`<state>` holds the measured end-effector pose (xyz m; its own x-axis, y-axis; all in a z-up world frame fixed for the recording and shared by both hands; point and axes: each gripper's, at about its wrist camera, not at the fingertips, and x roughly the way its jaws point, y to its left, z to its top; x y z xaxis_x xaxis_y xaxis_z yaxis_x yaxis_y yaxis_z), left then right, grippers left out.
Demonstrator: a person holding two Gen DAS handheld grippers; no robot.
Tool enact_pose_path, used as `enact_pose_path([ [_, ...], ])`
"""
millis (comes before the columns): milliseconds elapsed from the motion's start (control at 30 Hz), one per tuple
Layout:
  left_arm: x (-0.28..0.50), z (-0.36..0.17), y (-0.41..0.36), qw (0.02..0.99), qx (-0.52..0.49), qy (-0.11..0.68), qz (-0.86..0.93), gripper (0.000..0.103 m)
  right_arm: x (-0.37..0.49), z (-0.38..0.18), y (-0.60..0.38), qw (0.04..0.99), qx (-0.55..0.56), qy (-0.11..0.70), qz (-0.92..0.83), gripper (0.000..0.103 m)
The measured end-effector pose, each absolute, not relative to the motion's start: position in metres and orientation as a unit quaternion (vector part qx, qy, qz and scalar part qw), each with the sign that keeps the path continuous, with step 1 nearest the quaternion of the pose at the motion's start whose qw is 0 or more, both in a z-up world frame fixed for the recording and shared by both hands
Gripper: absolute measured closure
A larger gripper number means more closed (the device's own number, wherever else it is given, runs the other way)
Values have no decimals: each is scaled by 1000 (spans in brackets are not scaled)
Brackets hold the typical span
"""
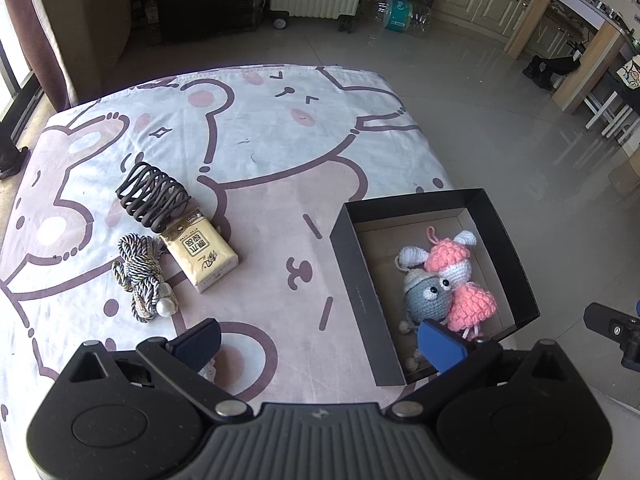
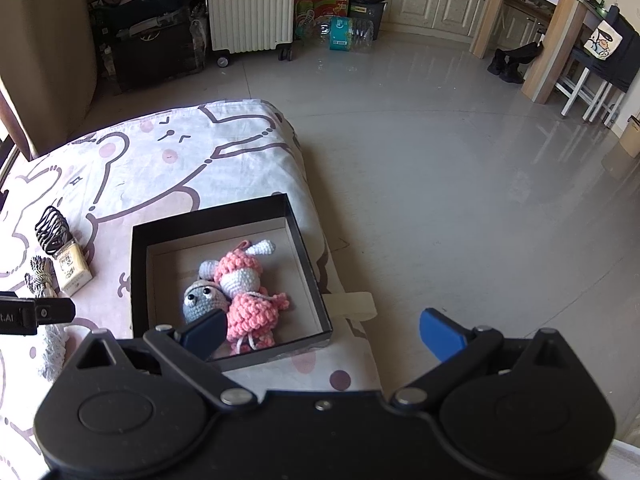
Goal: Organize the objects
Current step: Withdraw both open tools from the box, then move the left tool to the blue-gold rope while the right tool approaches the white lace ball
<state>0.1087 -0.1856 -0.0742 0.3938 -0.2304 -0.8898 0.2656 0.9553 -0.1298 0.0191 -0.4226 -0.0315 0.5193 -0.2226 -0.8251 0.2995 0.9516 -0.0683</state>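
Observation:
A black open box (image 1: 358, 276) (image 2: 138, 276) sits at the table's right edge. Inside lie a grey crochet toy (image 1: 426, 300) (image 2: 202, 300) and a pink-and-white crochet toy (image 1: 456, 264) (image 2: 248, 292). On the cloth to the left lie a dark coiled hair clip (image 1: 154, 196) (image 2: 52, 228), a tissue pack (image 1: 200, 254) (image 2: 74, 268) and a striped twisted cord with pearls (image 1: 142, 276) (image 2: 38, 276). My left gripper (image 1: 320, 346) is open and empty above the cloth beside the box. My right gripper (image 2: 322, 332) is open and empty over the box's near right corner.
The table carries a pink-and-white cartoon cloth (image 1: 260, 152). A white lacy item (image 2: 50, 348) lies near the left gripper. The table's right edge drops to a shiny tiled floor (image 2: 460, 180). A white suitcase (image 2: 250, 4), bottles and cabinets stand far back.

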Motion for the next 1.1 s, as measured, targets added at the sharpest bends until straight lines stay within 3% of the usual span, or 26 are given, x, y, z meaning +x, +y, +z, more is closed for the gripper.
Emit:
enact_pose_path([
  [1100,123,-50,-50,862,23,503,-59,0,82,-46,-296,883,39,465,-37,0],
])
